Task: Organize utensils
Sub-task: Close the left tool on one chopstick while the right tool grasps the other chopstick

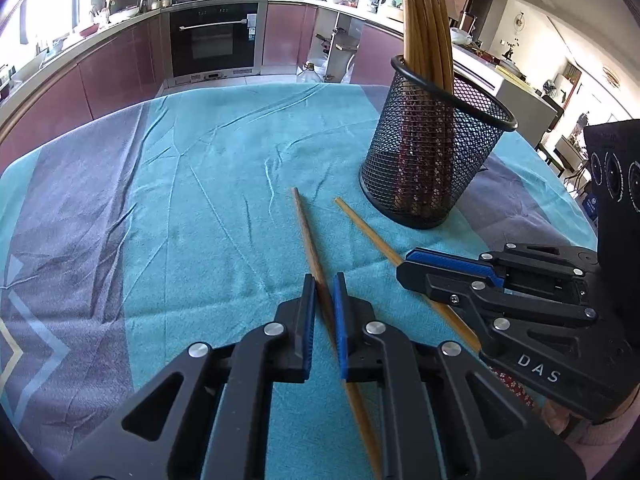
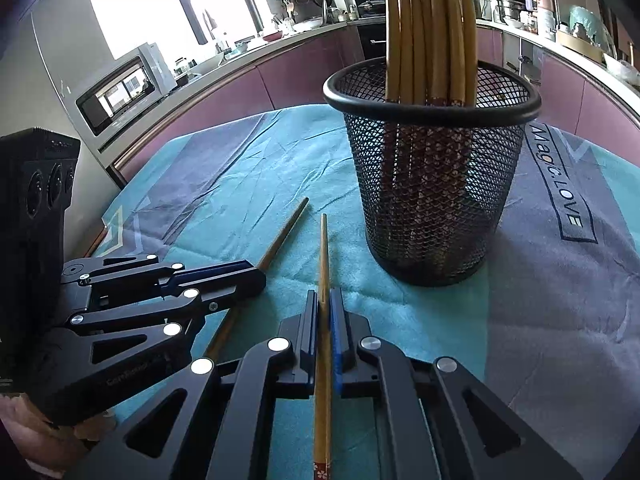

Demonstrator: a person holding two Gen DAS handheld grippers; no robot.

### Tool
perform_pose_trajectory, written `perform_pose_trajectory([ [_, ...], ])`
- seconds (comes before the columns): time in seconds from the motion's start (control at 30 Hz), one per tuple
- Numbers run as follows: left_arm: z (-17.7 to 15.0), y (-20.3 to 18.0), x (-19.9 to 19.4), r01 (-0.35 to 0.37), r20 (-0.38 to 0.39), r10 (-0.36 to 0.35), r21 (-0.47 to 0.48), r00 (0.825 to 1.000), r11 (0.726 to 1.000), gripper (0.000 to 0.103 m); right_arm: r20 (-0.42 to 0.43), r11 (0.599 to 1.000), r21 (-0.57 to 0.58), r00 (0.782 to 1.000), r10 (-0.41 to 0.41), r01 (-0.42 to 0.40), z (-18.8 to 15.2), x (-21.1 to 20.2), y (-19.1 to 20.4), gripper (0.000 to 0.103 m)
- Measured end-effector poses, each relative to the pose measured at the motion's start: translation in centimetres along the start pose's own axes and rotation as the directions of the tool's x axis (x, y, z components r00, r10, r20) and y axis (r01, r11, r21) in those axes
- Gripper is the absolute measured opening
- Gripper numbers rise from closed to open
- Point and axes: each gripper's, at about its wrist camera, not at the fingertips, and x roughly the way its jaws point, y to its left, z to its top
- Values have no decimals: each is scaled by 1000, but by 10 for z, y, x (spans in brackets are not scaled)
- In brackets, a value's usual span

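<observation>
Two wooden chopsticks lie on a teal cloth (image 1: 200,200) in front of a black mesh cup (image 1: 432,148) (image 2: 432,184) that holds several upright chopsticks (image 1: 424,32) (image 2: 432,20). My left gripper (image 1: 324,280) (image 2: 260,276) is shut on the darker chopstick (image 1: 306,232) (image 2: 284,232), whose tip points up and left of the cup. Beside it, my right gripper (image 2: 324,296) (image 1: 404,264) is shut on the lighter chopstick (image 2: 323,248) (image 1: 364,228), which points at the cup's left side. Both chopsticks still rest low over the cloth.
The cloth has grey bands (image 2: 560,280) right of the cup and at the far left. Beyond the table edge run purple kitchen cabinets (image 1: 120,68), an oven (image 1: 216,40) and a microwave (image 2: 120,92). A person's hand (image 2: 24,432) grips the left tool.
</observation>
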Motion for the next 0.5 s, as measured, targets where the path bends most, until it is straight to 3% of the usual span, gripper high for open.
perform_pose_trajectory([
  [0.5,1,5,-23,18,43,-18,-2,999,1000,9,46,997,10,996,70,-70,2,-22,1,5],
])
